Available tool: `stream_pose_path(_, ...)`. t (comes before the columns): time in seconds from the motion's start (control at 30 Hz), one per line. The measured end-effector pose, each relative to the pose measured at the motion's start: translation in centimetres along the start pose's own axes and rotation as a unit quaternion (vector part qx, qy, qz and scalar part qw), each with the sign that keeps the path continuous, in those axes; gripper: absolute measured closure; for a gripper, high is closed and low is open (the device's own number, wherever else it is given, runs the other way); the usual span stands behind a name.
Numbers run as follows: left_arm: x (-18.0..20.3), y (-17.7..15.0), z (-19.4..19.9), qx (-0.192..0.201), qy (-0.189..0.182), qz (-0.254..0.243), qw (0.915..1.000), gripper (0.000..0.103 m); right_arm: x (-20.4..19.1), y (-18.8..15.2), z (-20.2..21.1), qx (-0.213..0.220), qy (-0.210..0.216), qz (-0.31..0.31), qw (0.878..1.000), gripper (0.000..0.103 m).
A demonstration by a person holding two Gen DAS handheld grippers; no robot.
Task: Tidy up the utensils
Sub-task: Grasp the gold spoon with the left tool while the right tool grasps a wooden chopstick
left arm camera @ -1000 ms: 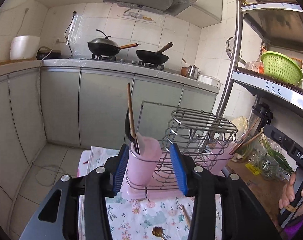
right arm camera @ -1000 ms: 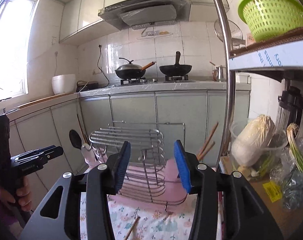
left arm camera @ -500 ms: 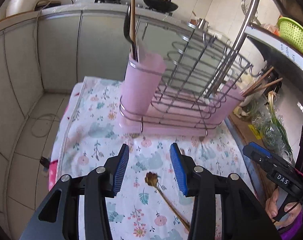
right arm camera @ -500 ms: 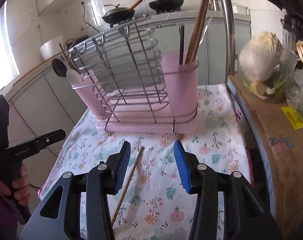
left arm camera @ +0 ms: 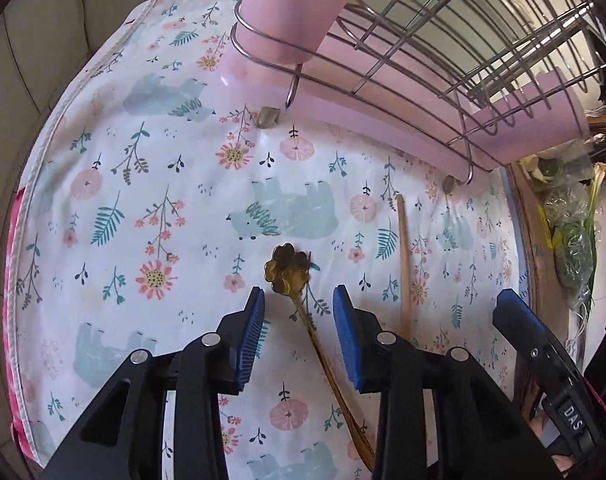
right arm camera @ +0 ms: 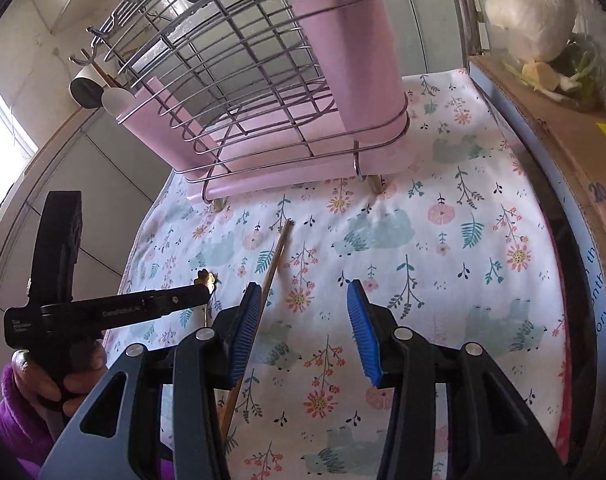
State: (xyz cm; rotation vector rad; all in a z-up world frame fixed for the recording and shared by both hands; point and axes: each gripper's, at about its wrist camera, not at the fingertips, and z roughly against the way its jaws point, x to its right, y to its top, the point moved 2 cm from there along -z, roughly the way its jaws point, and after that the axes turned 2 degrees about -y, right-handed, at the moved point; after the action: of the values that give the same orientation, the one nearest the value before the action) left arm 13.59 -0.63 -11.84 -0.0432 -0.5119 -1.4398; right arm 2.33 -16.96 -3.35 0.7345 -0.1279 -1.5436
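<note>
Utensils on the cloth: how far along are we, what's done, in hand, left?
Done: some utensils already stand in the rack's pink cups. In hand: nothing yet; the left claw straddles the gold spoon, its jaws having just been closing but not gripping. The right claw is open, the wooden chopstick at its left pad. Left: both still lie on the floral cloth.

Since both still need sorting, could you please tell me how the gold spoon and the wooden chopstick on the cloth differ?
The spoon is shiny gold metal with a flower-shaped bowl; the chopstick is a plain, straight wooden stick. The spoon's handle lies between the pads of the left claw, untouched; the chopstick lies beside the right claw, at its left pad, not between its pads. Both lie flat on the floral cloth before the rack.
</note>
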Motion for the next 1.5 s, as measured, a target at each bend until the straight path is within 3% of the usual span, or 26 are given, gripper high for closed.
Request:
stream_pose_path(0.27,1.9,-0.5,-1.2,0.031,0.073,-0.036,0.9962,0.07,0.0,-0.1,-1.0,-0.016,0.007,0.004,1.0,0.058)
stream_pose_path(0.37,2.3,-0.5,-1.2,0.043,0.099,-0.053,0.9928,0.091,0.0,-0.2,-1.3,-0.019,0.008,0.005,1.0,0.058)
stream_pose_path(0.4,2.2,-0.5,-1.2,0.047,0.099,-0.054,0.9926,0.092,0.0,-0.3,-1.4,-0.02,0.008,0.004,1.0,0.058)
stream_pose_path(0.63,0.1,-0.1,0.8,0.05,0.023,-0.027,0.9981,0.101,0.4,-0.1,-1.8,-0.036,0.024,-0.016,0.999,0.058)
stream_pose_path(0.83,-1.1,0.0,2.6,0.064,0.009,-0.031,0.9974,0.102,0.0,1.2,-3.1,-0.062,0.045,-0.035,0.996,0.069)
stream_pose_path(1.0,-1.6,0.3,4.2,0.081,-0.002,-0.033,0.9962,0.102,-1.4,2.8,-5.5,-0.102,0.044,-0.032,0.993,0.072)
stream_pose_path(1.3,-1.9,1.0,7.0,0.112,-0.021,-0.042,0.9926,0.102,-3.1,4.2,-9.9,-0.155,-0.017,-0.025,0.987,0.072)
stream_pose_path(1.43,-1.6,1.2,6.9,0.117,-0.023,-0.04,0.9921,0.102,-3.8,4.4,-10.6,-0.157,-0.037,-0.02,0.987,0.072)
stream_pose_path(1.5,-1.4,1.2,6.7,0.118,-0.023,-0.037,0.992,0.102,-4.1,4.5,-10.9,-0.155,-0.054,-0.009,0.986,0.077)
